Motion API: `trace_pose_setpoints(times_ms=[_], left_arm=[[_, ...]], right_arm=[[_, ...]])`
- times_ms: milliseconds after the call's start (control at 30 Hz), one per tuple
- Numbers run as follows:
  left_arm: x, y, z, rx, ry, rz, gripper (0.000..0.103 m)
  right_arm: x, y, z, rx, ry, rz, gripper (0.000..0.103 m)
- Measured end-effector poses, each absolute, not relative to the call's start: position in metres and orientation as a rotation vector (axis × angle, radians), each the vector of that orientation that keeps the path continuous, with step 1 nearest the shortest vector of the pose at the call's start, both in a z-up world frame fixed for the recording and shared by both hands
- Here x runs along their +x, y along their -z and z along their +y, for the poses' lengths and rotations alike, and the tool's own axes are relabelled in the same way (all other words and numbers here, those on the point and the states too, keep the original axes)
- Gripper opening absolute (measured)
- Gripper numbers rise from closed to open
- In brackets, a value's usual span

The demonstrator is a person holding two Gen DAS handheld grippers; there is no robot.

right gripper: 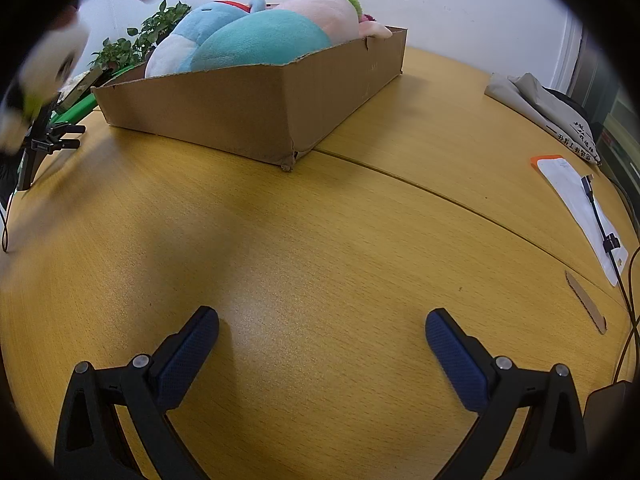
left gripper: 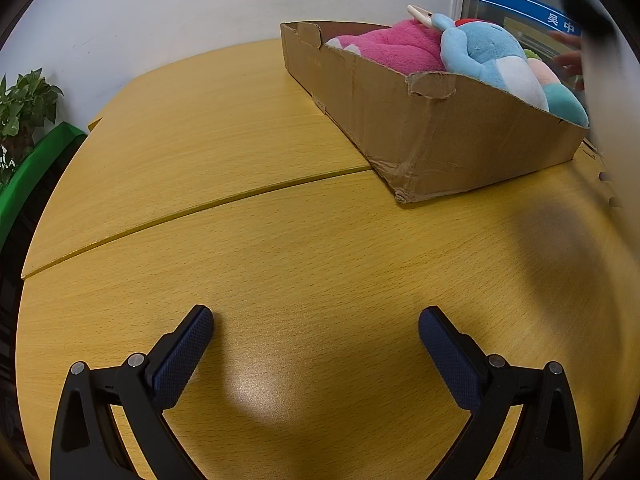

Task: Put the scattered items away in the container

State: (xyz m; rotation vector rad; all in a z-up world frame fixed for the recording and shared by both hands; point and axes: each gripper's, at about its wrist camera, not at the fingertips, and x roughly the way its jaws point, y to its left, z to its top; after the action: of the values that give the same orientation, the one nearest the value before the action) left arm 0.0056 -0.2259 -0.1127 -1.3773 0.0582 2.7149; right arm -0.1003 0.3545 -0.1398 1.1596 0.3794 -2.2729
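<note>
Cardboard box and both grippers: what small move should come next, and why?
Probably none beyond keeping both grippers back and ending. The left gripper and right gripper are open and hold nothing. The pink plush and blue plush already lie in the cardboard box, and no loose plush shows on the table.

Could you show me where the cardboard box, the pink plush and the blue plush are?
box (left gripper: 460, 140), left wrist view, its long side wall.
pink plush (left gripper: 400, 46), left wrist view, middle of its body.
blue plush (left gripper: 480, 50), left wrist view, its head.
</note>
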Motion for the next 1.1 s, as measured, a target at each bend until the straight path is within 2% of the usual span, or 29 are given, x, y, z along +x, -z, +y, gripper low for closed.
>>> trace_pose_setpoints(times_ms=[1100], left_arm=[[0.0065, 0.1165, -0.2301, -1.377, -2.719, 0.051, 0.103]], right_arm=[[-0.0999, 0.1406, 0.3545, 1.159, 2.274, 0.382, 0.103]])
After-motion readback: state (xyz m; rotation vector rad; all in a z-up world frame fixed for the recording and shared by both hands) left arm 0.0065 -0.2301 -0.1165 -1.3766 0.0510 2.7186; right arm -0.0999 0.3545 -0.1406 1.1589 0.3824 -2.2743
